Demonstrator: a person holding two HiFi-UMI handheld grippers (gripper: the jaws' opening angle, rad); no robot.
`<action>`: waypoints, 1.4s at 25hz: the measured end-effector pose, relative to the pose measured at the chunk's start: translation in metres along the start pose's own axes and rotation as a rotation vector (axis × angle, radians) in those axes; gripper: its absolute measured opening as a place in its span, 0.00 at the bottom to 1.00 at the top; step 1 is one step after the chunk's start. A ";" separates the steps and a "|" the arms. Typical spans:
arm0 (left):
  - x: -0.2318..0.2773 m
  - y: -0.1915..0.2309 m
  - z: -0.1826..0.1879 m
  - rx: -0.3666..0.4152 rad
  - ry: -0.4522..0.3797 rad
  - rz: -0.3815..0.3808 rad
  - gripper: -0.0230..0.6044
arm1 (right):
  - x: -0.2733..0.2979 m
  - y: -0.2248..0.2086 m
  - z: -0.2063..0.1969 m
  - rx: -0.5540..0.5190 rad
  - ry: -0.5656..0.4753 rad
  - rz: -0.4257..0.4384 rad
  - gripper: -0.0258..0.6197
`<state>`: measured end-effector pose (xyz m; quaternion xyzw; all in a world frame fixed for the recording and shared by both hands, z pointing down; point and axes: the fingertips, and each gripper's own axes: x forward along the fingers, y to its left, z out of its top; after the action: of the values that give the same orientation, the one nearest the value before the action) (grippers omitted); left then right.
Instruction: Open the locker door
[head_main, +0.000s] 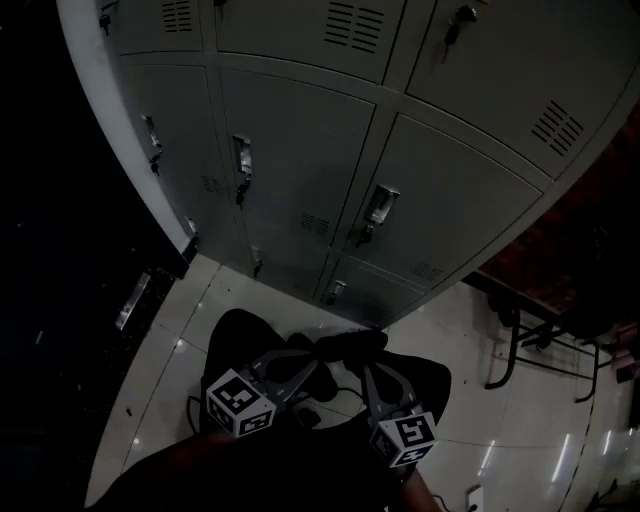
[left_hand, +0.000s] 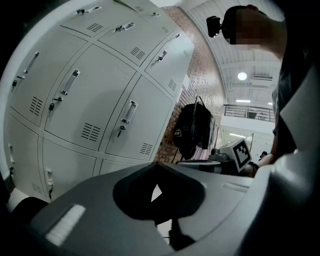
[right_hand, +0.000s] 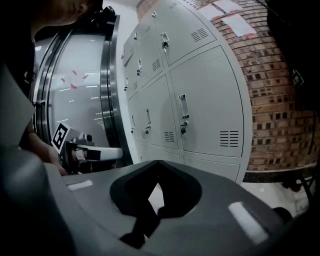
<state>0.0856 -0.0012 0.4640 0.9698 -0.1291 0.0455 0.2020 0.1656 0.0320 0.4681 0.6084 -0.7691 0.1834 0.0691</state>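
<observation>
Both grippers hung low in front of a closed bank of lockers.
The left gripper (left_hand: 159, 170) had its jaws pressed together with nothing between them, and the right gripper (right_hand: 159, 167) looked the same, empty, tips meeting. In the head view they sat side by side above the pale tiled floor (head_main: 500, 420), well apart from the grey lockers (head_main: 480, 200). The nearest locker door (head_main: 300, 160) was closed, with its handle (head_main: 242, 160) at its left edge. A dark backpack (left_hand: 192, 130) hung beside the brick wall (right_hand: 280, 90) at the lockers' far end.
</observation>
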 end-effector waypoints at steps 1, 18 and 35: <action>0.000 0.002 0.001 0.001 -0.002 0.000 0.05 | 0.002 -0.002 0.002 -0.008 -0.001 -0.004 0.04; 0.008 0.050 0.036 0.028 -0.038 0.026 0.06 | 0.068 -0.025 0.055 -0.333 0.050 -0.057 0.04; -0.027 0.082 0.048 0.008 -0.102 0.111 0.06 | 0.171 0.027 0.097 -0.802 0.086 -0.016 0.04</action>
<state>0.0395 -0.0870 0.4476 0.9630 -0.1925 0.0076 0.1883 0.1079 -0.1541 0.4294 0.5309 -0.7712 -0.1066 0.3347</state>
